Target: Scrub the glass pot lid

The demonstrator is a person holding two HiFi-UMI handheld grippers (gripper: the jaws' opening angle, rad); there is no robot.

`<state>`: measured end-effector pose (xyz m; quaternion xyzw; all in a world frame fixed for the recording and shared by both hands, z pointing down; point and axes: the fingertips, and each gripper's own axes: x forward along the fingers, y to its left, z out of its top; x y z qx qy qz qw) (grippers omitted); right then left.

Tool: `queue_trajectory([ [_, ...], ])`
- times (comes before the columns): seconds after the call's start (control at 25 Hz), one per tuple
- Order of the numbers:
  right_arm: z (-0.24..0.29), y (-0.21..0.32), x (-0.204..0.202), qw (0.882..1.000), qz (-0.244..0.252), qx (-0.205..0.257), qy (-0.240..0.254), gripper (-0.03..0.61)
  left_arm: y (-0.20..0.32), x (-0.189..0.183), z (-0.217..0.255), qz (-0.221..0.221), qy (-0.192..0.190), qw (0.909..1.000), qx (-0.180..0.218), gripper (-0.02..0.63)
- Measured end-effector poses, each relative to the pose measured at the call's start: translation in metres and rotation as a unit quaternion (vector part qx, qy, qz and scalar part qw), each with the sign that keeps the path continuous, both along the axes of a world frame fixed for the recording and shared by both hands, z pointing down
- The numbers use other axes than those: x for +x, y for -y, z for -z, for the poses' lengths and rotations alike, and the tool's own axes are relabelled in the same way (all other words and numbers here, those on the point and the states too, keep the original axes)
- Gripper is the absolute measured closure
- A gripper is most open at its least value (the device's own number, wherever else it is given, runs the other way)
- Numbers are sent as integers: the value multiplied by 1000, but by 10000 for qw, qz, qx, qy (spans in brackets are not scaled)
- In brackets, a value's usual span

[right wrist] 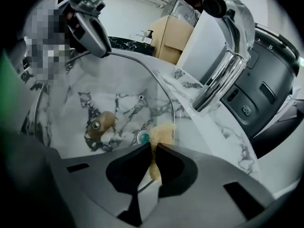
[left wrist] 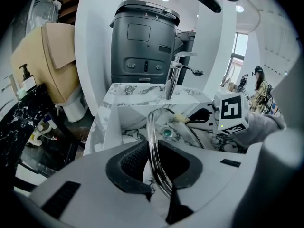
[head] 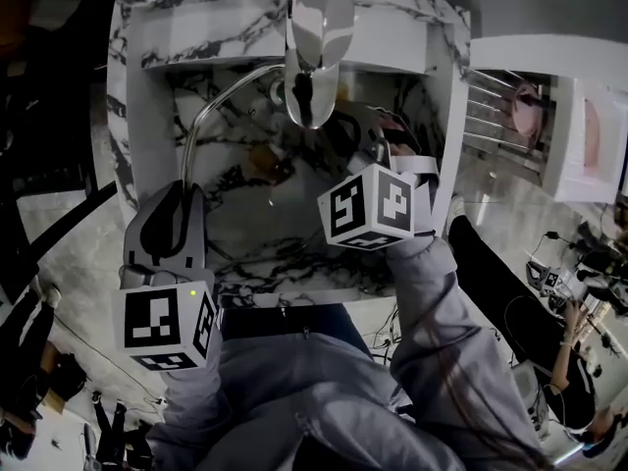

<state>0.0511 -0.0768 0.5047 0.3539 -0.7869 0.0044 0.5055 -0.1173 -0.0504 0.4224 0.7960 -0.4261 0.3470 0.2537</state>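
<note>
My left gripper (head: 182, 192) holds the glass pot lid (head: 231, 135) upright over the marble sink, at the sink's left side. In the left gripper view the jaws are shut on the lid's metal rim (left wrist: 153, 141), which runs between the pads of the left gripper (left wrist: 154, 148). A brown knob (right wrist: 99, 122) shows at the lid's middle. My right gripper (right wrist: 154, 146) is shut on a tan sponge (right wrist: 160, 136), which lies against the lid's rim (right wrist: 156, 77). In the head view the right gripper (head: 341, 130) sits under the faucet, its tips partly hidden.
A chrome faucet (head: 316, 37) overhangs the sink's (head: 147, 116) back edge, close above the right gripper. A teal drain (right wrist: 142, 137) lies at the sink's bottom. A dark grey appliance (left wrist: 142, 42) stands behind the sink. People are off to the right (left wrist: 260, 82).
</note>
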Motion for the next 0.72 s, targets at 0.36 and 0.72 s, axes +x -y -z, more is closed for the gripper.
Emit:
queue_trajectory([
  [0.36, -44, -21, -9, 9973, 332, -653, -9, 531, 4, -5, 1, 83, 130, 9999, 10, 535],
  [0.72, -57, -94, -26, 9827, 435, -1797, 80, 531, 4, -6, -1, 125, 289, 9995, 13, 535],
])
